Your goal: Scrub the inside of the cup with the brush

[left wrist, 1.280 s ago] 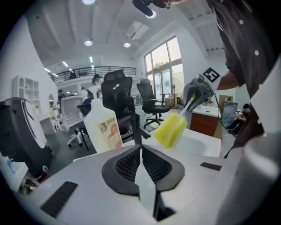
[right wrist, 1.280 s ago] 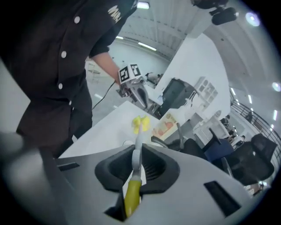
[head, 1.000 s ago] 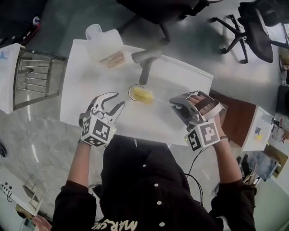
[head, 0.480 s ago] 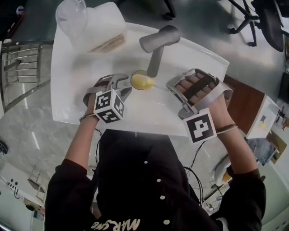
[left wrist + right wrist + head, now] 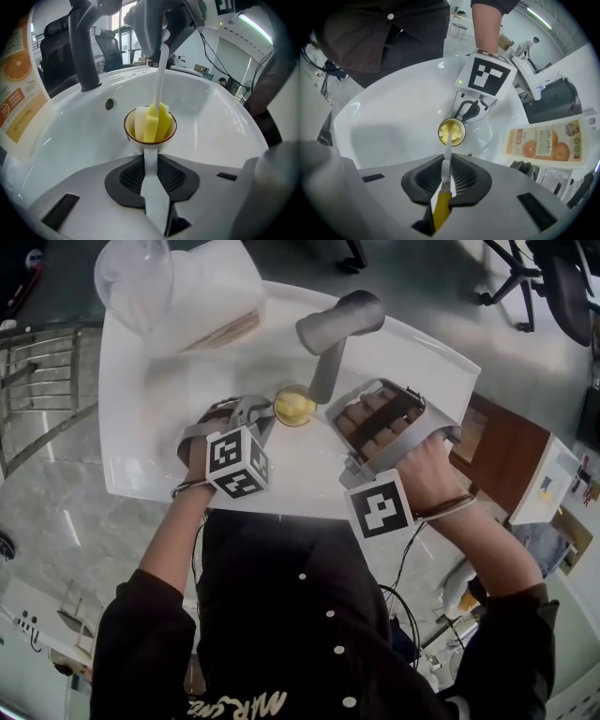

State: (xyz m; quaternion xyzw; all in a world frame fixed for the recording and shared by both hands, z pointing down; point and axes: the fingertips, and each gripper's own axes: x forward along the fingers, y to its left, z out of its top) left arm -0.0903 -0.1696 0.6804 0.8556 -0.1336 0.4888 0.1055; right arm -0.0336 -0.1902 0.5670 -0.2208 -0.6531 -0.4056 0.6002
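A small brown-rimmed cup (image 5: 282,396) (image 5: 129,133) stands in the white sink (image 5: 412,357). The yellow-and-white sponge head of the brush (image 5: 294,408) (image 5: 157,123) sits inside it. My left gripper (image 5: 255,420) (image 5: 152,187) is at the cup's left; its jaws are closing, with the cup's white handle (image 5: 150,157) pinched between them. From the right, my right gripper (image 5: 336,423) (image 5: 443,187) is shut on the brush's thin white and yellow handle (image 5: 446,161), which slants down into the cup (image 5: 458,139).
A grey faucet (image 5: 330,334) (image 5: 84,51) rises just behind the cup. An orange juice carton (image 5: 211,296) (image 5: 548,143) and a clear plastic container (image 5: 131,273) stand at the sink's far left corner. A metal rack (image 5: 37,399) is left of the sink.
My left gripper has moved right to the cup and its jaws have come in round the handle. My right gripper has moved left, closer to the cup, with the brush.
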